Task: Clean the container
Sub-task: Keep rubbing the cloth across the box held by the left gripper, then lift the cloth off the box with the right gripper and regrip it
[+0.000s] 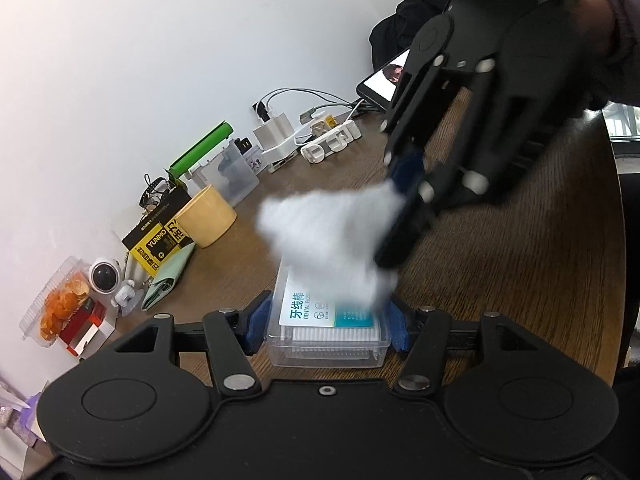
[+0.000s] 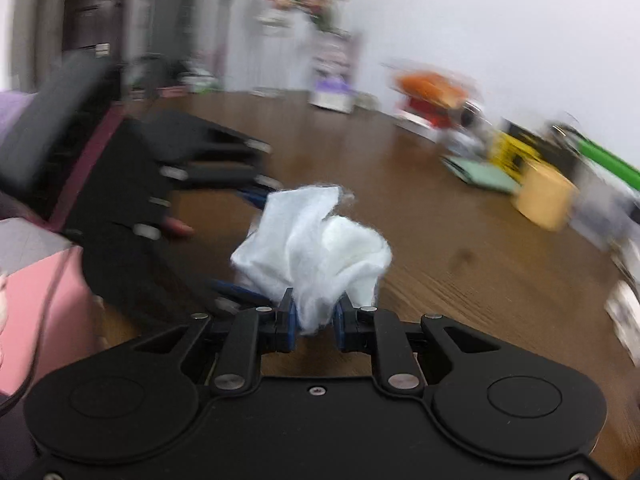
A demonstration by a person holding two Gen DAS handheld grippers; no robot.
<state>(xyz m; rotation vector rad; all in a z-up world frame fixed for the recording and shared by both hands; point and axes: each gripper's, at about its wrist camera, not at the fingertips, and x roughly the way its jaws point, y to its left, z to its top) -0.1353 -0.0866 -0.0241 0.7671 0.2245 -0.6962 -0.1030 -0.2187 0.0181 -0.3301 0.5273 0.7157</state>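
Looks like the wiping step is underway. The left gripper (image 1: 326, 326) has its fingers closed narrow on the sides of the clear plastic box (image 1: 326, 336), the dental floss pick one with the white and teal label, pinning it in place on the brown table (image 1: 500, 280). It sits level and low, pointed along the tabletop toward the wall.

Over the far end of the box, the white cloth (image 1: 324, 236) is bunched up and draped on the lid, blurry, so probably mid-swipe. To the right of the box, the right gripper (image 2: 316, 318) comes down at a steep slant from above, fingers pinched tight on the cloth's gathered end.

Next move is probably dragging the cloth along the lid toward the label end, pressing lightly so the box doesn't slip out of the left grip.
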